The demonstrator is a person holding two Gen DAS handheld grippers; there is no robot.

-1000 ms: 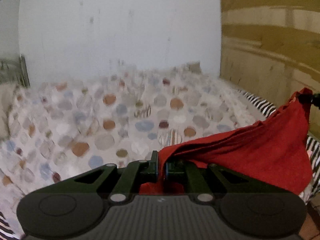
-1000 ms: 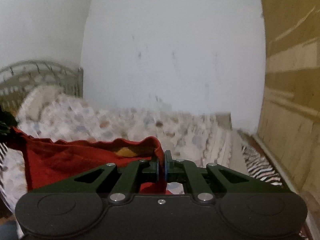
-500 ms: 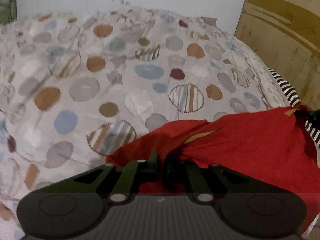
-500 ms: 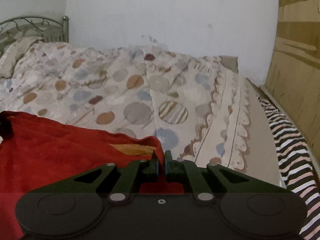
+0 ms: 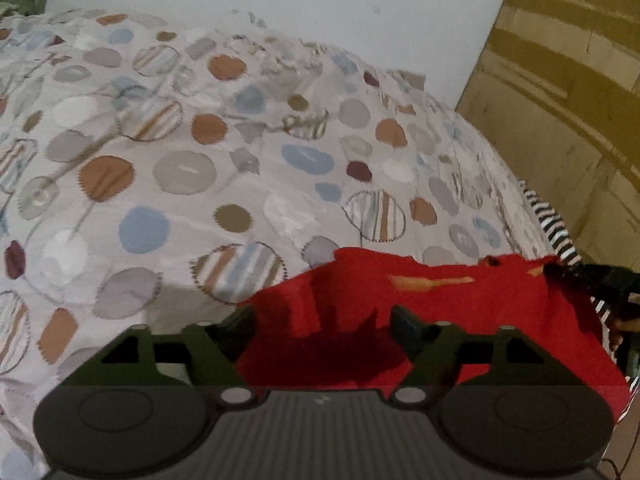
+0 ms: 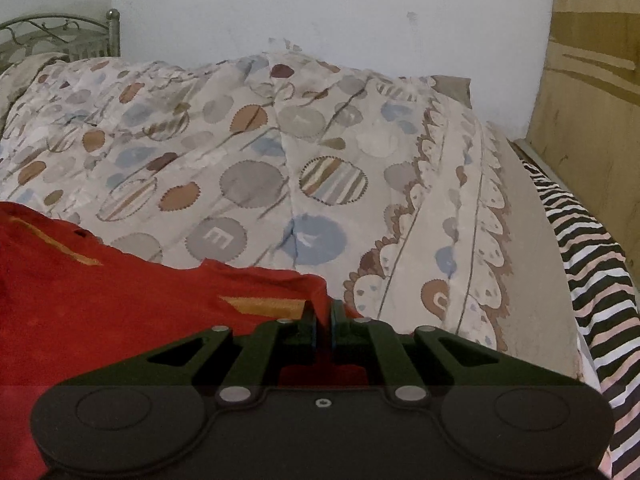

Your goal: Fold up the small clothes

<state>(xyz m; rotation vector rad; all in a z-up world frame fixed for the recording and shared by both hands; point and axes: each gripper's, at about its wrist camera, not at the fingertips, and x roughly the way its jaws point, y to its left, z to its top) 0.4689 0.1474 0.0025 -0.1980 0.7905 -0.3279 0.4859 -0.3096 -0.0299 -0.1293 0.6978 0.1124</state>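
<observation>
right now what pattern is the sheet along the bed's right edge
Black and white stripes with some pinkish bands; the striped sheet shows best in the right wrist view, beside the dotted bedspread.

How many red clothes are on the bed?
1. A single red garment lies on the spotted bedspread. The open left gripper sits over one corner; the right gripper pinches the other. More clothes could be out of view.

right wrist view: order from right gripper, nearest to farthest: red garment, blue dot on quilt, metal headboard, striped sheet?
1. red garment: pinched in the right gripper, spreading left.
2. blue dot: on the quilt just ahead.
3. striped sheet: right edge of the bed; close to the dot, hard to call.
4. metal headboard: far left, at the wall.
</observation>
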